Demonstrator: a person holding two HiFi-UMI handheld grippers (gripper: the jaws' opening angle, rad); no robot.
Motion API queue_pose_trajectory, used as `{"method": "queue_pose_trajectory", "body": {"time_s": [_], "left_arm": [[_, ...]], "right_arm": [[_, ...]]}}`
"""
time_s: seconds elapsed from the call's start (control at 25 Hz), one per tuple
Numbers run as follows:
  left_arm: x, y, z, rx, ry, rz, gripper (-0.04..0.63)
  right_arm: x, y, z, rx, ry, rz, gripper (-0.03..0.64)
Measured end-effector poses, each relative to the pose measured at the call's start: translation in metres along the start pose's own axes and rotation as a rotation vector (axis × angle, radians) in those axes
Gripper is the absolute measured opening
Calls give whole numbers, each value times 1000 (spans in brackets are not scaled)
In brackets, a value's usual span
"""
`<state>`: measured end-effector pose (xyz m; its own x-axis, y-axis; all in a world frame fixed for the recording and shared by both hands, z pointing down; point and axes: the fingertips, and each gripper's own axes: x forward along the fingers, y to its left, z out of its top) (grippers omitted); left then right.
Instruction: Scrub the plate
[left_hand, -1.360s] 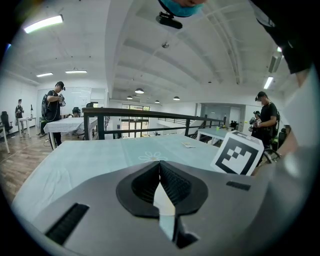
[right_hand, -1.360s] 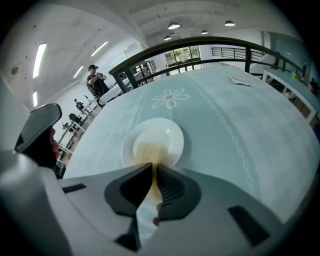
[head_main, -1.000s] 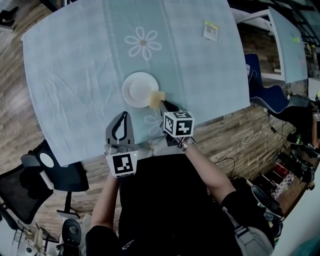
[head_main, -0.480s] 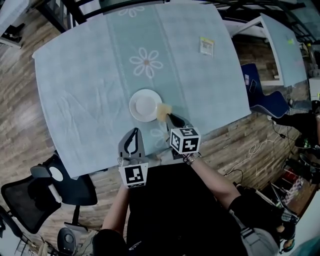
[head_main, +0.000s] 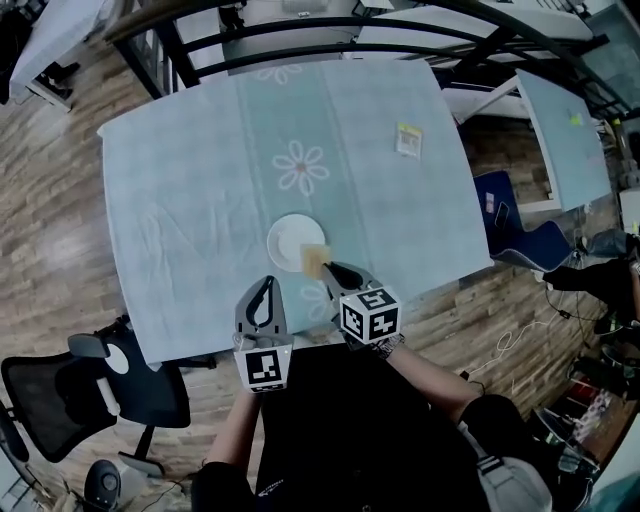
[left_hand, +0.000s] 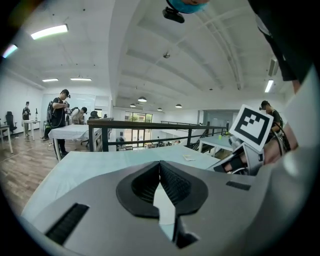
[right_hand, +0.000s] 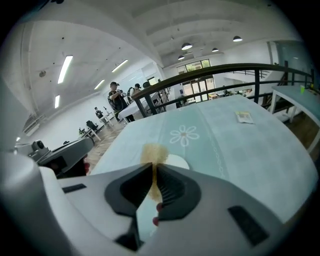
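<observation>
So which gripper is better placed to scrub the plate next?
Right. The right gripper is shut on the sponge, which overlaps the near rim of the plate. The left gripper is shut, empty, short of it.

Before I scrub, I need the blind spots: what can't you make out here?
Dirt on the round white plate: too small in the head view; the yellow sponge and right gripper cover most of it in the right gripper view.
Whether sponge touches plate: hidden likewise.
Print on the small yellow card: too small.
</observation>
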<state>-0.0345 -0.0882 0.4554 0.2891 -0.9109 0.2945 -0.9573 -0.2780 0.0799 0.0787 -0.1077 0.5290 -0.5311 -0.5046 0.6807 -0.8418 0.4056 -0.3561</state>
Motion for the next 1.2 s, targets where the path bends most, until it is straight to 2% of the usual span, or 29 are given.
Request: {"method": "queue_pose_trajectory", "body": {"time_s": [0.12, 0.28, 0.48, 0.6, 0.84, 0.96, 1.2], "left_arm": [[-1, -3, 7, 10, 13, 25, 14], [2, -28, 25, -5, -11, 56, 14], [-2, -93, 74, -29, -92, 19, 14], [-4, -131, 95, -36, -128, -4, 14], [5, -180, 102, -11, -146, -34, 14], [-1, -197, 99, 16, -164, -19, 14], [-10, -207, 100, 5, -199, 49, 14]], "right_arm": [[-21, 12, 15, -31, -17, 61, 35], [-66, 13, 41, -87, -108, 105, 35], [-127, -10, 63, -1, -222, 103, 35], [-157, -23, 71, 3, -283, 101, 35], [-198, -47, 82, -114, -426, 56, 35], [-210, -53, 79, -155, -451, 87, 35], [-224, -54, 83, -209, -501, 158, 35]]}}
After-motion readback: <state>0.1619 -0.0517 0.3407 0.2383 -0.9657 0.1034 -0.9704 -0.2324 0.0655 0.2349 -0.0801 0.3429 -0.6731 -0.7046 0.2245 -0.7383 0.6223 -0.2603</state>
